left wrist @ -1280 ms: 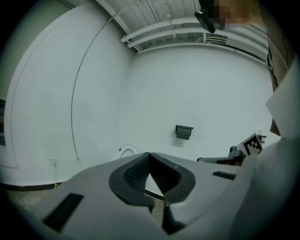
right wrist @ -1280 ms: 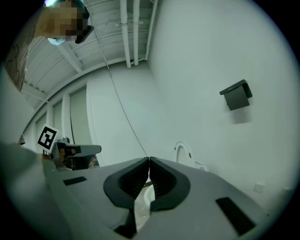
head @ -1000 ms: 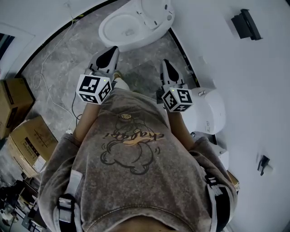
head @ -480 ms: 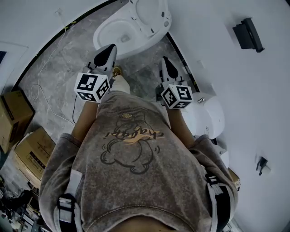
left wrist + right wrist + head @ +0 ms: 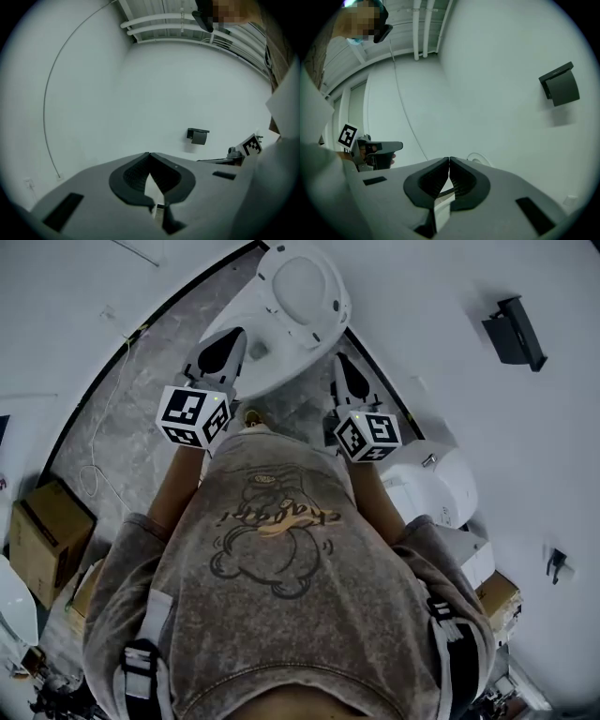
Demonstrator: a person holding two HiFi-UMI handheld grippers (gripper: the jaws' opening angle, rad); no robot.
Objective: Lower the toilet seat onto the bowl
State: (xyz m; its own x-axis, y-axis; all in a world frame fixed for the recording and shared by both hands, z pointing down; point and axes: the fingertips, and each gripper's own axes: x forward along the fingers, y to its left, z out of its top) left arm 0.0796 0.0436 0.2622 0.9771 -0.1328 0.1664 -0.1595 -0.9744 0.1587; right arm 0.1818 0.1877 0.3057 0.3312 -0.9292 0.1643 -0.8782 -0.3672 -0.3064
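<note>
Two claws, both pinched shut w/ nothing in them. The left gripper [image 5: 149, 155] and right gripper [image 5: 449, 161] each show the tips meeting, w/ only bare wall beyond. That fits, imo: no grasp is needed yet, and closed tips make a blunt nose for nudging a rim.

Both are held out in front of the person's chest, approx. level. They sit side by side but well apart, one to each side of the bowl [image 5: 241, 313] ahead, and neither touches it.

The toilet seat [image 5: 302, 285] stands raised at the back, leaning toward the wall. I can't tell seat from lid there. The bowl lies open below it, so the task is not begun.

The right claw is nearer the raised edge, so prob. that one tips it down. The left looks like a spare, or there to slow the drop.

The wall-hung paper holder [image 5: 511, 326] is off to the right, well clear. The cable [image 5: 101, 423] on the floor and the cardboard boxes [image 5: 42, 535] are at left, also out of the way.
</note>
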